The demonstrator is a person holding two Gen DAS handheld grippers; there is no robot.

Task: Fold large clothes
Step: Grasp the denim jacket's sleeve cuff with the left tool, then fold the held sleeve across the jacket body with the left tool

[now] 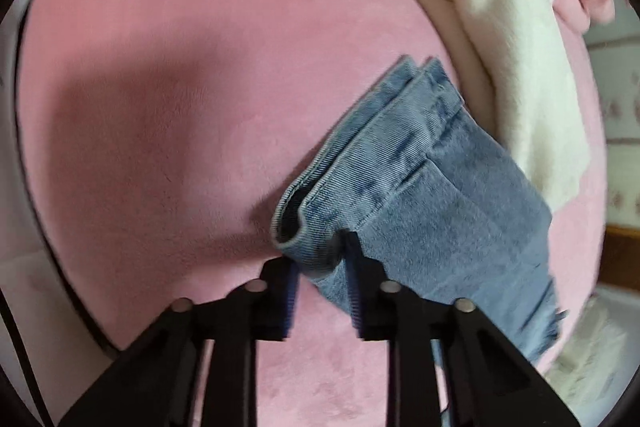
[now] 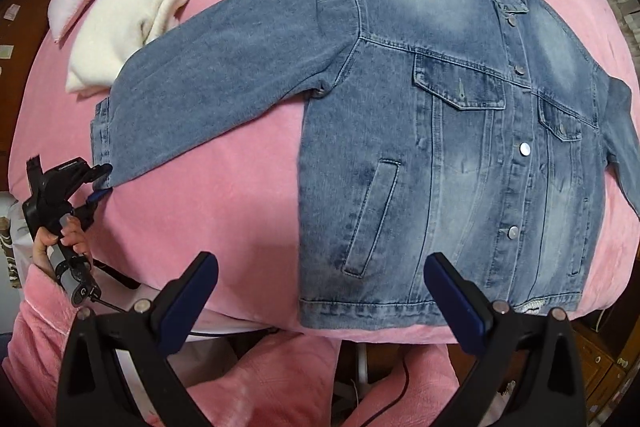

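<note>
- Left wrist view: your left gripper (image 1: 322,269) pinches the stiff, heavy blue denim jacket (image 2: 460,131) cuff (image 1: 316,227)
- Right gripper (image 2: 320,291) gapes wide; grip the hem at 1 o'clock

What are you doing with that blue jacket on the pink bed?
A person is starting to fold a denim jacket that lies spread flat, front up and buttoned, on a pink blanket. The left gripper has its fingers on either side of the cuff of one outstretched sleeve, pinching its edge. The right gripper hangs wide open above the jacket's bottom hem, holding nothing. A folded cream garment sits beside the sleeve. No fold has been made yet.
</note>
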